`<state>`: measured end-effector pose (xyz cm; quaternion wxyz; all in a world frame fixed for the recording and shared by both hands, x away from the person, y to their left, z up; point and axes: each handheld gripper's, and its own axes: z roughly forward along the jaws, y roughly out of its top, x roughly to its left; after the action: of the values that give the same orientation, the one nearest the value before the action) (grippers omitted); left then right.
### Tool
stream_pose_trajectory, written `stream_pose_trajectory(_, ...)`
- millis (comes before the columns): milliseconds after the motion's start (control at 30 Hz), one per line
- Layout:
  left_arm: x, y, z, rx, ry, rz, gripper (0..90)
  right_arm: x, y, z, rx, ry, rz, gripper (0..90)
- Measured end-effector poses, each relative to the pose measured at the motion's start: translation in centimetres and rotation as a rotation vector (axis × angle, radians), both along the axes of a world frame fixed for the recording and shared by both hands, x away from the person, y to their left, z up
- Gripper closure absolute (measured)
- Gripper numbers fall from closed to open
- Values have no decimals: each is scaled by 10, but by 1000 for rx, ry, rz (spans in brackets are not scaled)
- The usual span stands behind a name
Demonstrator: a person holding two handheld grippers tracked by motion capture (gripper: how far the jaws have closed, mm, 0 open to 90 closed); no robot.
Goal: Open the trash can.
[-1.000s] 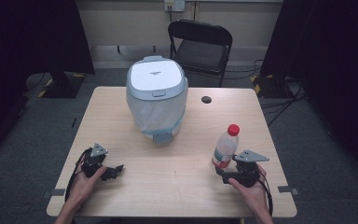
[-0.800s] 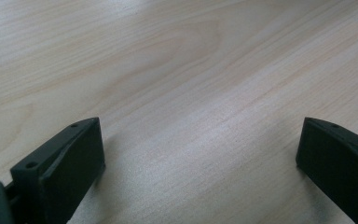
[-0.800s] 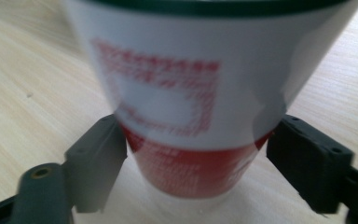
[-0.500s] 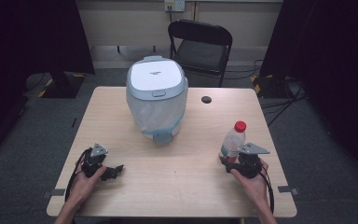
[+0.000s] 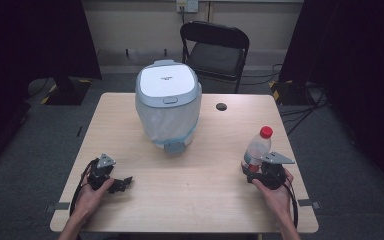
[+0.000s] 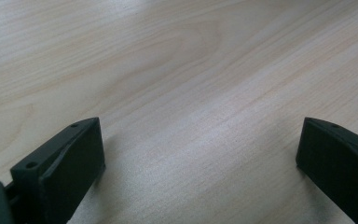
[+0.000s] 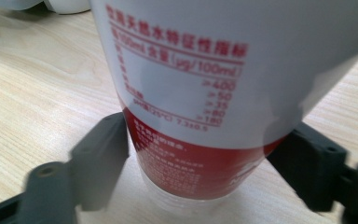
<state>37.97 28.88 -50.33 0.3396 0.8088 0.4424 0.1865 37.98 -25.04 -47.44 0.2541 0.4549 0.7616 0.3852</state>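
Jaws of the right gripper (image 7: 193, 186) stand on either side of the water bottle (image 7: 205, 93), low on its red label band; they have just opened a little further after narrowing, and in the right gripper view both pads seem to sit at the bottle's sides, though whether they press on it I cannot tell. Compared with a second ago the bottle (image 5: 256, 149) and the right gripper (image 5: 257, 167) have shifted slightly toward the right edge of the tabletop (image 5: 205, 200), and the bottle stands a touch more upright, near the front right corner. My reading is that the grasp is being settled, not finished, so the bottle is not yet ready to be lifted. Toward the front left corner the left gripper (image 5: 122, 182) rests in the person's hand with its jaws wide apart over bare wood, nothing between them, unchanged. Farther back, near the middle of the tabletop, stands a lidded white bin (image 5: 168, 107), a small dark round thing (image 5: 221, 106) lies near the far edge, and a folding chair (image 5: 214, 50) stands beyond.
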Motion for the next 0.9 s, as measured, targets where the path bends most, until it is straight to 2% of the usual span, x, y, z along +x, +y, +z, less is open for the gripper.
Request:
stream_pose_trajectory(100, 0, 0, 0, 0, 0, 1, 3, -2, -1, 0, 10, 13, -5, 159)
stream_pose_trajectory(200, 0, 0, 0, -1, 0, 0, 3, -11, -1, 0, 7, 7, -18, 165)
stream_pose_trajectory(300, 0, 0, 0, 2, 0, -1, 3, -19, -3, -1, 2, 27, -20, 157)
stream_pose_trajectory(400, 0, 0, 0, 2, 0, -1, 3, -28, -2, -1, -17, 39, -11, 170)
stream_pose_trajectory(500, 0, -1, 0, 3, 2, 4, 3, -36, 0, -1, -15, 51, 3, 206)
stream_pose_trajectory(567, -1, -2, 1, 1, 4, 1, 13, -42, 3, 0, -11, 55, 24, 257)
stream_pose_trajectory(633, -2, -3, 3, 1, 2, -11, 66, -49, 9, 2, -4, 69, 54, 325)
stream_pose_trajectory(700, -2, -5, 5, -4, 0, 9, 136, -54, 19, 4, -8, 62, 88, 327)
stream_pose_trajectory(733, -1, -7, 6, -6, 11, 12, 173, -56, 25, 5, -3, 64, 100, 326)
stream_pose_trajectory(833, 2, -12, 10, -12, 23, 4, 187, -54, 44, 9, -2, 69, 150, 327)
stream_pose_trajectory(867, 3, -15, 12, -28, 25, -7, 191, -51, 50, 11, -1, 65, 166, 326)
stream_pose_trajectory(900, 5, -18, 16, -23, 18, -36, 192, -48, 57, 13, 6, 60, 181, 327)
